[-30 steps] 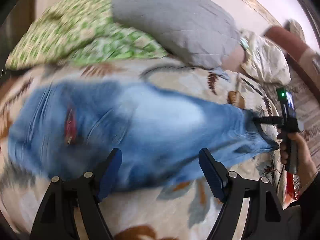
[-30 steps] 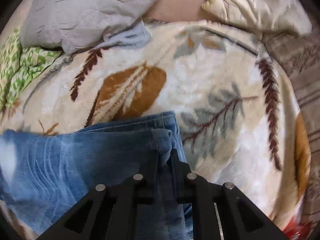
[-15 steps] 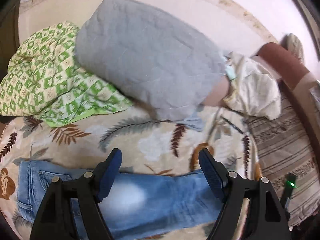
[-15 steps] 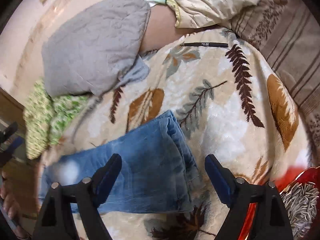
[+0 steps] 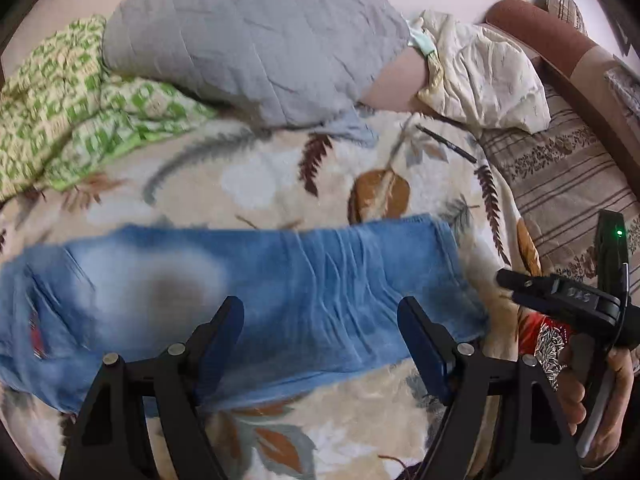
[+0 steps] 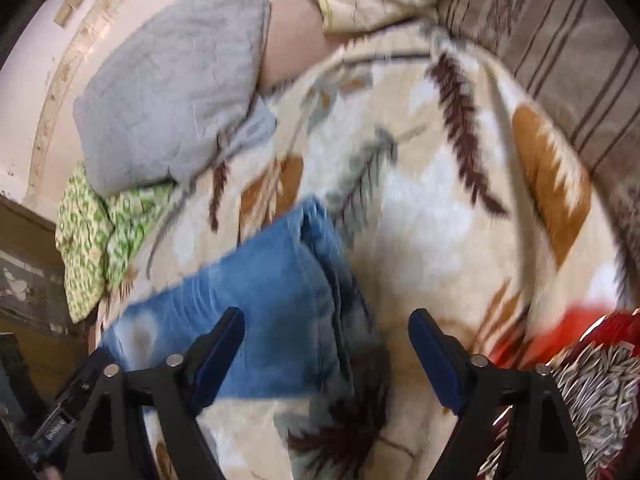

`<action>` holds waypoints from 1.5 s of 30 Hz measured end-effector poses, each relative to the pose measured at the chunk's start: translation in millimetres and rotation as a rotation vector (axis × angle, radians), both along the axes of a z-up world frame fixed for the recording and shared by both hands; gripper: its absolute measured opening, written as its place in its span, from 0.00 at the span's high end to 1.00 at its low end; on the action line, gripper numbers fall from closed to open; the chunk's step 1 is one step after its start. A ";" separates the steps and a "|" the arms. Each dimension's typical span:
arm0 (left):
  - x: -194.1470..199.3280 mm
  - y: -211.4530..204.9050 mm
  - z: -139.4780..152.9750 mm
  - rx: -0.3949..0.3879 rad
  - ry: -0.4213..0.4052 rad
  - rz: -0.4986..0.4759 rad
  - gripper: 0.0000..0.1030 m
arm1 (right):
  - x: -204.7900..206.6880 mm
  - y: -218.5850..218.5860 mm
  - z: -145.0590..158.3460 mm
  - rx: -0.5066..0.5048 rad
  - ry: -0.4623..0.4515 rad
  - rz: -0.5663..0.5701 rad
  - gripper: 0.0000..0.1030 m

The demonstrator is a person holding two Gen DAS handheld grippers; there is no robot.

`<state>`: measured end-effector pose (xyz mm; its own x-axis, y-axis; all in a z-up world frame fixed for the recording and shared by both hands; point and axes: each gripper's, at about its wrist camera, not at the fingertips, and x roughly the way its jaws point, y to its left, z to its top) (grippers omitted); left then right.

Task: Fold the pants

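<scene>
left gripper (image 5: 320,336) jaws spread wide, nothing between them, hovering over the jeans (image 5: 248,296) without touching as far as i can tell. right gripper (image 6: 326,346) also spread wide, holding nothing, positioned above the hem end of the jeans (image 6: 256,312). in the left view the right gripper (image 5: 560,304) shows at the right edge, just beside the hem, held in a hand (image 5: 576,392); contact with the denim can't be judged there.

jeans lie flat in a long strip across the leaf-print blanket (image 5: 280,176), hem to the right, waist end to the left, blurred. hem end looks doubled over in the right view.

beyond the jeans: grey pillow (image 5: 248,36), green patterned cloth (image 5: 68,120) to its left, cream cloth (image 5: 488,80) to its right, a pen (image 5: 446,143) on the blanket. striped cover (image 5: 568,184) on the far right. red packet (image 6: 600,368) with a seed print by the right gripper's finger.
</scene>
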<state>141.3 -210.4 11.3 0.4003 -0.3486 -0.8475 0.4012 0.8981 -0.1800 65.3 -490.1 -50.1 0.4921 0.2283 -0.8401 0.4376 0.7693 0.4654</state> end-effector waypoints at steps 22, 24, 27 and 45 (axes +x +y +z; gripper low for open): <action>64.4 -35.9 2.5 0.076 0.000 0.011 0.23 | 23.2 33.2 -10.5 -0.237 0.106 0.124 0.97; 57.2 -15.3 13.2 0.010 -0.025 0.003 0.23 | 20.7 26.9 -5.2 -0.230 0.082 0.103 0.97; 47.4 2.7 -3.2 0.037 -0.022 0.015 0.22 | 36.8 27.1 -37.5 -0.219 0.205 0.128 0.97; 0.1 -14.2 -20.7 0.001 0.001 -0.023 0.22 | 26.8 -5.2 -9.0 0.032 -0.017 -0.066 0.29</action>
<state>141.4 -224.6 -9.4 0.3917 -0.3569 -0.8480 0.4212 0.8890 -0.1796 92.1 -495.4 -59.1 0.5211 0.2215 -0.8242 0.4787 0.7236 0.4971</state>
